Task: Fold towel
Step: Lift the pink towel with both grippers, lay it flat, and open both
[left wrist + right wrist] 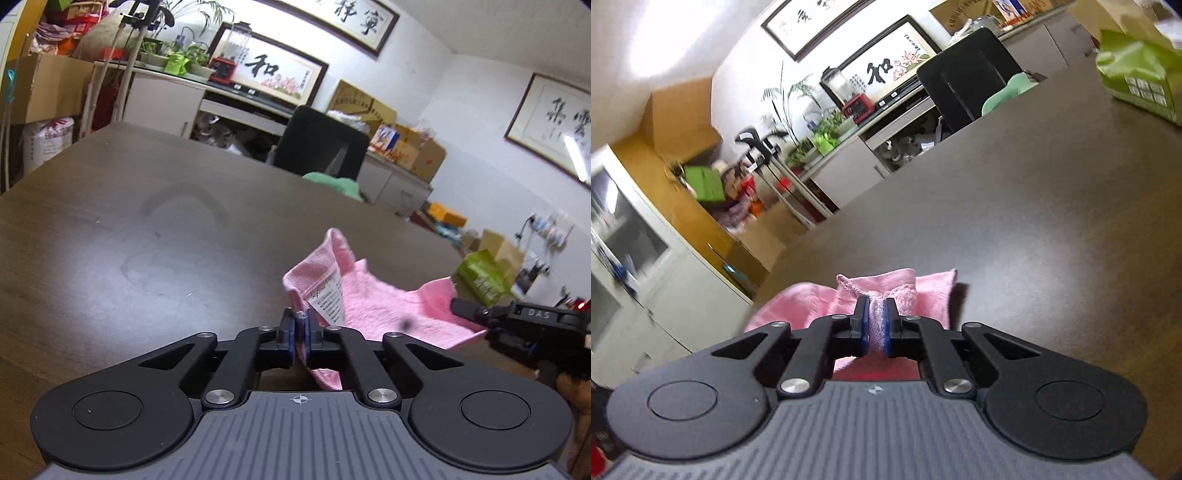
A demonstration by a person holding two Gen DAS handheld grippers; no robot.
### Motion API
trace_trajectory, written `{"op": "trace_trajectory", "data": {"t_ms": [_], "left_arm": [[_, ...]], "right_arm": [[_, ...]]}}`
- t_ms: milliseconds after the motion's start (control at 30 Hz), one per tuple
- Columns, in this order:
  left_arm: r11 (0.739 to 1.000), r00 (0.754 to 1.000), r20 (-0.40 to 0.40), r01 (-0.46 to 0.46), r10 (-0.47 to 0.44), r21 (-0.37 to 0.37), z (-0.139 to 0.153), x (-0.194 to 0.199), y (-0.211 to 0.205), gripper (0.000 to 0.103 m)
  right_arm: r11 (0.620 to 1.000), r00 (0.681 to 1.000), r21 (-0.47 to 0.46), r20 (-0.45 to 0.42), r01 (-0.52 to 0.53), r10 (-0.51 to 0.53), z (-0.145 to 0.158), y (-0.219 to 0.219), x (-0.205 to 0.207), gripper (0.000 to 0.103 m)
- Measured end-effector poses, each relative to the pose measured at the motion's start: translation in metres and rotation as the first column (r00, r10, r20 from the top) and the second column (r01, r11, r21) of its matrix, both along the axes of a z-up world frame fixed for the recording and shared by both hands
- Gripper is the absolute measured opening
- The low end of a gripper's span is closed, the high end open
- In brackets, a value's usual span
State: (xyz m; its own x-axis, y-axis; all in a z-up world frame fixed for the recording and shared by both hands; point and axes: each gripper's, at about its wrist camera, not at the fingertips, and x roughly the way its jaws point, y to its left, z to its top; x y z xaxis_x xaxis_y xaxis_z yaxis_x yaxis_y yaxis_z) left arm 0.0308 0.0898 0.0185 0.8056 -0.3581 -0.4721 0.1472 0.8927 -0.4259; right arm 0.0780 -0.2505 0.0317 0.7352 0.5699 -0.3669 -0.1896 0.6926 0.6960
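So the pink towel [373, 299] hangs over the dark table [147, 236], strung between both grippers. Left gripper [300, 334] pinches one corner by the label, right gripper [875, 325] is clamped on another bunched corner

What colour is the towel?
Pink towel; the left wrist view shows it best.

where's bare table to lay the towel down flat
Bare table runs wide ahead and left of the pink towel, up to the far edge by the black chair. The right side is crowded: the right gripper pinches the towel's other corner there, as the left gripper does here.
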Motion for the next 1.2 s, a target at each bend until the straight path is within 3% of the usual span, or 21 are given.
{"op": "trace_trajectory", "data": {"t_ms": [167,267,367,567,667,733,867,933,1000,1100,1200], "left_arm": [[0.999,0.999,-0.009,-0.04,0.04,-0.019,0.014,0.013,0.0,0.002],[0.996,0.997,-0.04,-0.066,0.064,-0.054,0.025,0.03,0.001,0.002],[0.991,0.995,-0.012,-0.098,0.098,-0.091,0.053,0.05,0.0,0.002],[0.976,0.977,0.119,-0.156,0.175,-0.153,0.142,0.073,0.0,0.002],[0.976,0.95,0.248,-0.158,0.192,-0.152,0.181,0.048,0.002,0.002],[0.978,0.937,0.295,-0.153,0.189,-0.142,0.186,0.03,0.0,0.003],[0.988,0.946,0.285,-0.147,0.153,-0.045,0.153,-0.019,-0.009,0.003],[0.992,0.975,0.185,-0.126,0.121,0.017,0.104,-0.048,-0.014,0.004],[0.996,0.995,0.051,-0.082,0.08,0.032,0.061,-0.062,-0.017,0.004],[0.999,0.994,-0.103,-0.039,0.042,0.027,0.01,-0.077,-0.017,0.005],[1.0,0.992,-0.123,-0.028,0.029,0.011,-0.012,-0.095,-0.009,0.006]], "right_arm": [[0.981,1.0,0.192,0.016,0.012,-0.016,0.005,-0.023,0.001,0.008],[0.974,0.997,0.225,0.053,0.039,-0.052,0.02,-0.034,0.006,0.008],[0.972,0.992,0.226,0.086,0.069,-0.09,0.047,-0.038,0.023,0.008],[0.968,0.945,0.243,0.295,0.065,-0.138,0.136,-0.037,0.041,0.008],[0.966,0.899,0.256,0.415,0.035,-0.142,0.167,-0.04,0.028,0.008],[0.97,0.875,0.244,0.463,0.026,-0.14,0.169,-0.044,0.009,0.008],[0.979,0.888,0.204,0.448,0.016,-0.107,0.136,-0.054,-0.033,0.009],[0.986,0.913,0.167,0.398,0.026,-0.091,0.098,-0.057,-0.06,0.009],[0.993,0.953,0.115,0.295,0.035,-0.067,0.05,-0.058,-0.085,0.013],[0.997,0.985,0.041,0.156,0.063,-0.069,-0.004,-0.06,-0.111,0.016],[0.994,0.989,0.023,0.103,0.104,-0.106,-0.026,-0.07,-0.132,0.016]]}}
